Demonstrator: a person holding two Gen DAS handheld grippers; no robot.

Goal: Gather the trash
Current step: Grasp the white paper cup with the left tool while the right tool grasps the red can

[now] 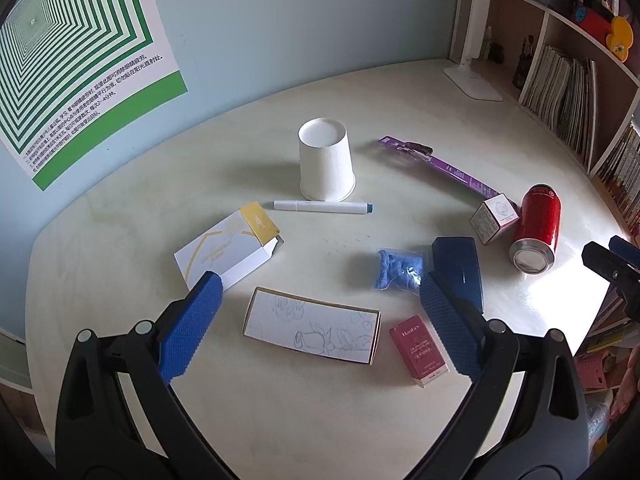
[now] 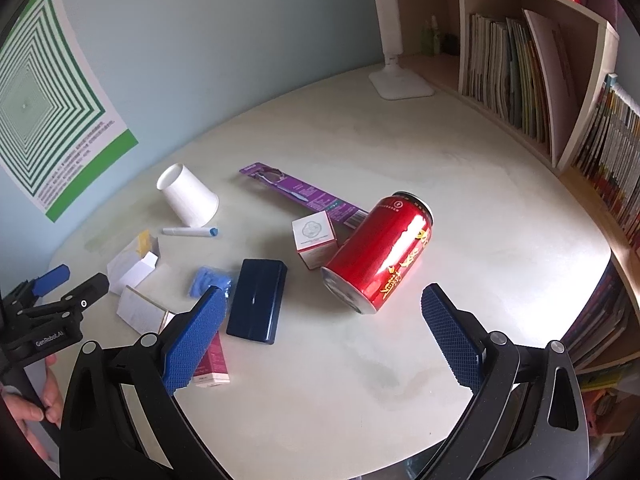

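Both grippers hover above the table [image 2: 440,168], nothing held; judged as the approach step, before any first pick. Landmark: the red drink can [image 2: 378,254], lying on its side. The right gripper [image 2: 322,332] has its fingers spread wide, and the can lies just beyond the gap between them, its base end toward the camera, so the can looks like the likely first target. The left gripper [image 1: 316,320] is likewise spread; a flat white box with a line-drawn flower [image 1: 312,330] lies between its fingers in view, well left of the can. Other litter relative to the can: a small white cube carton [image 2: 314,240] touching or just beside its left flank, which one I cannot tell; a purple toothbrush package [image 2: 300,192] behind it; a dark blue case [image 2: 258,300] to its left; a crumpled blue bag [image 2: 210,280] just beyond that case; a small red carton [image 1: 418,350] near the left gripper's right finger; an opened white-and-yellow box [image 1: 230,250], a white pen [image 1: 322,206] and an upturned paper cup [image 1: 326,164] farther left. No bin or bag for the trash shows in either view. Next move, as judged: lower the right gripper so the fingers straddle the can across its round body, then squeeze. Risk: the can may roll, or nudge the cube carton, when touched.
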